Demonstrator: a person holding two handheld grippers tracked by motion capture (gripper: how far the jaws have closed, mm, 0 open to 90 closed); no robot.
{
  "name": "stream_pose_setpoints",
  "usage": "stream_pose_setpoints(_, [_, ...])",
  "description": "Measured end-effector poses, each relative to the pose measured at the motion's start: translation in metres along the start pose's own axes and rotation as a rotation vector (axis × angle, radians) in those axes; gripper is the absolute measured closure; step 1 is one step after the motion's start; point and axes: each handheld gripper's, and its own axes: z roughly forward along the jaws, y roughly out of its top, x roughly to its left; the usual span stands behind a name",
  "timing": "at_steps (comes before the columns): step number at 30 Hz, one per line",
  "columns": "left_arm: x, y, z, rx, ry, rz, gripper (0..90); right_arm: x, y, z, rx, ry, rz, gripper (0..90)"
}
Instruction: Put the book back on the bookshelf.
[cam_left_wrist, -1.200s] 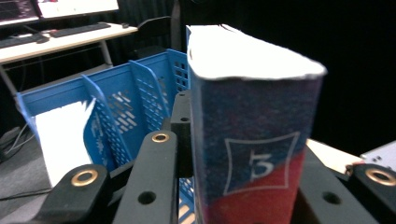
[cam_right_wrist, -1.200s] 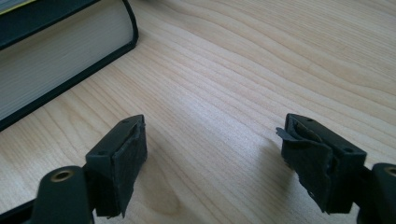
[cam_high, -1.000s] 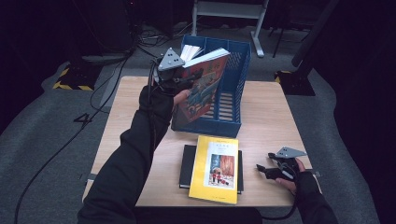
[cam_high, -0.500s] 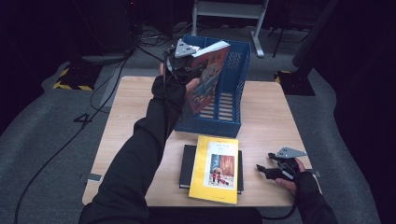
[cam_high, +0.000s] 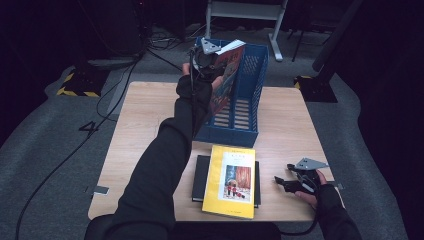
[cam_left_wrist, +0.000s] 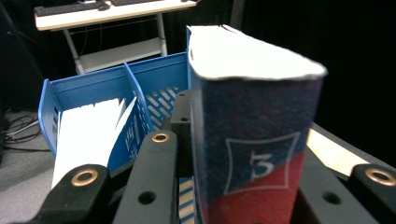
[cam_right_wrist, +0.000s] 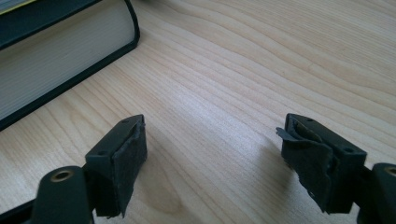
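Blue plastic slotted file rack (cam_high: 250, 107) on wooden surface (cam_high: 145, 120), yellow book (cam_high: 231, 181) stacked on black one; left tool (cam_high: 206, 59) clamps red-blue thick book (cam_high: 226, 82) upright over rack, right tool (cam_high: 286, 181) open, resting.

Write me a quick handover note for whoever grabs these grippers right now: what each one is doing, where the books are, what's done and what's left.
Left hand-held gripper: shut on the red and blue book, held upright over the blue file rack, not yet seated in a slot.
Right hand-held gripper: open, holding nothing, low over the table at its near right.
Done: one white-paged book or papers already stands in the rack.
Left: lower the held book in, then file the yellow book and the black book beneath it.
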Motion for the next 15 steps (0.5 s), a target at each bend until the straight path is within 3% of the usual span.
stream_pose_setpoints(15, [-0.005, -0.006, 0.038, -0.007, 0.091, -0.011, 73.8, 0.001, -0.001, -0.001, 0.000, -0.004, -0.003, 22.2])
